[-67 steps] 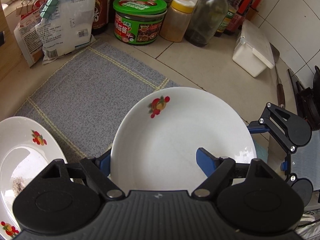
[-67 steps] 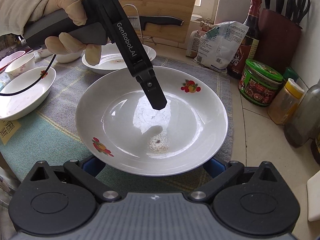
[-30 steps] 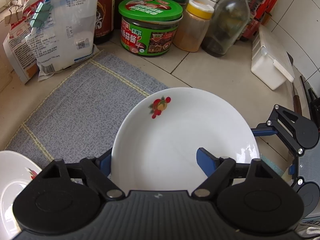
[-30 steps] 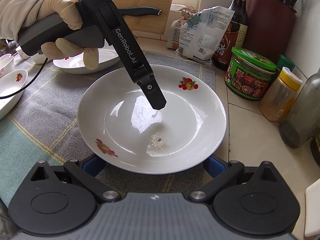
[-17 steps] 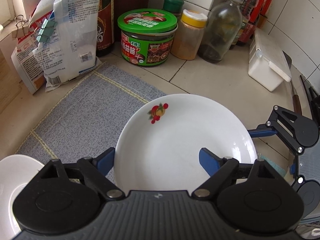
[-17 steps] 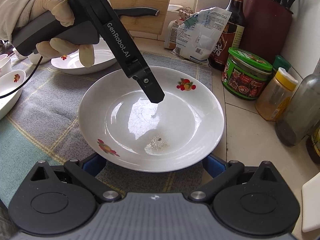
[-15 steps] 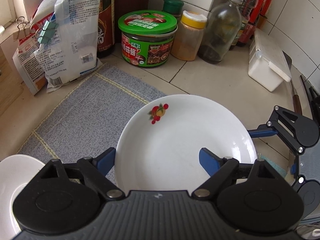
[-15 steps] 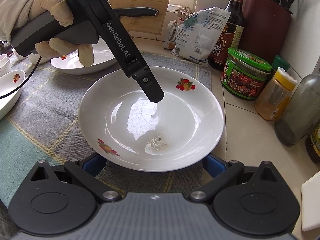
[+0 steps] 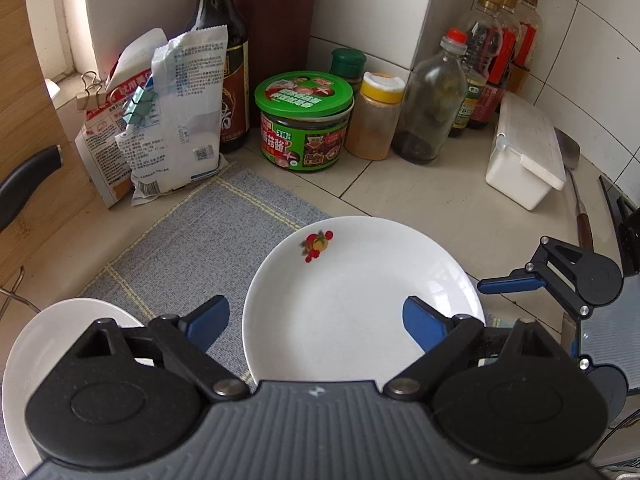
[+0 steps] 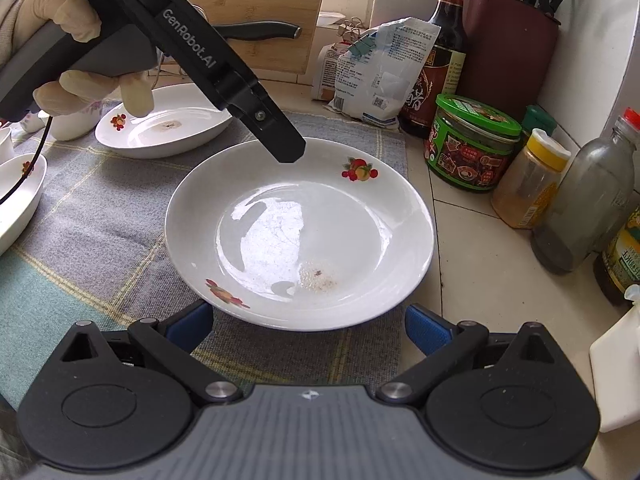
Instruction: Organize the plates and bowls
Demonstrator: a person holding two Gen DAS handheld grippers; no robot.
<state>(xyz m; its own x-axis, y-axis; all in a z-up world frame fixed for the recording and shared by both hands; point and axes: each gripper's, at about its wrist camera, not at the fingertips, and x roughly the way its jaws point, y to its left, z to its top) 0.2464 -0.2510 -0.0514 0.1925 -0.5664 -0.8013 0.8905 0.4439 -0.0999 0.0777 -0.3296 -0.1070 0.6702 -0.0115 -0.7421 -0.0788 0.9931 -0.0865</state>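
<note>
Since the earlier frames the left gripper [image 9: 316, 318] has lifted up off the white plate [image 10: 300, 232] and drawn back towards the plate's far rim, and its jaws are opening, with nothing pressed between the blue pads. Before, one finger sat low over the middle of the dish; now, in the right wrist view, its black finger [image 10: 280, 142] hangs above the rim and a gloved hand [image 10: 80, 76] grips the handle. Round, shallow and glossy white, the plate carries two small fruit decals on its rim and a little patch of crumbs in the well. It lies flat on the grey checked mat [image 10: 100, 232], its right edge overhanging the tiled counter [image 10: 480, 280], near the green-lidded jar [image 10: 472, 144]. Near the plate's near rim, the right gripper [image 10: 308, 330] stands wide apart, the pads beside the rim and clear of it, much as before
</note>
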